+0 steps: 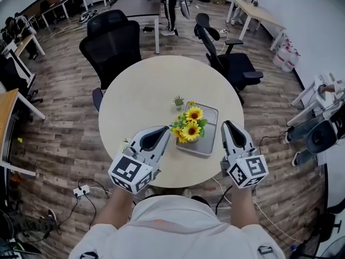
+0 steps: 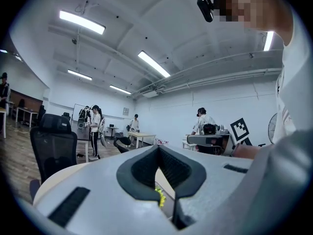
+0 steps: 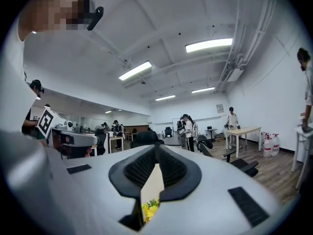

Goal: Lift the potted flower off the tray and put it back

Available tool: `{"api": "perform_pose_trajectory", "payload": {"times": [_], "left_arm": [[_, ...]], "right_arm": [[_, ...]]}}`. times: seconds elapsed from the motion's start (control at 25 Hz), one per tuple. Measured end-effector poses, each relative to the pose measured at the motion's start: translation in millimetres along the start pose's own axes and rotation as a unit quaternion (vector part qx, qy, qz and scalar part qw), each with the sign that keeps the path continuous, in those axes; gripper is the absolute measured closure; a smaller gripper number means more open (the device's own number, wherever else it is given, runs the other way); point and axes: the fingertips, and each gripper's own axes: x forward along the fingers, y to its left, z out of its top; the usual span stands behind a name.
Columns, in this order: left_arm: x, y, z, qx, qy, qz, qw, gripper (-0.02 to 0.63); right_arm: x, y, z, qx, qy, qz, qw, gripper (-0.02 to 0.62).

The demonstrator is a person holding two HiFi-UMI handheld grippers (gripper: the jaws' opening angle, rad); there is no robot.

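Meanwhile, the potted flower [image 1: 191, 124] stands in the tray [image 1: 208, 145] on the round surface [image 1: 140, 93], its yellow blooms leaning over the tray's left edge. Left of the tray, the left hand-held gripper [image 1: 165, 129] is clenched and empty, its tip close to the blooms. Right of the tray, the right hand-held gripper [image 1: 228, 124] is likewise clenched and empty. A small green plant [image 1: 178, 101] sits just beside the tray's far left corner, 1 of 2 plants on the surface.

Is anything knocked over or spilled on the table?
Nothing stands out. The potted sunflowers sit on the tray, the small green plant stands beside it, and no spill shows on the round table.
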Motion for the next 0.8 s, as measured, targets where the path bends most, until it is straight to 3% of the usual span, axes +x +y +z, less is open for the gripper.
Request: {"api": "perform_pose_trajectory", "payload": {"times": [0.12,0.48,0.8], "left_arm": [[0,0,0,0.002,0.001,0.002,1.0,0.606],[3,-7,4,0.006,-0.002,-0.003,1.0,0.606],[0,-7,5,0.005,-0.005,-0.002,1.0,0.606]], "right_arm": [[2,0,-1,0.001,0.003,0.004,1.0,0.594],[-2,-2,-2,-0.022,0.022,0.007,0.999,0.594],[-4,-10,-13,0.006,0.038,-0.003,0.999,0.594]]}}
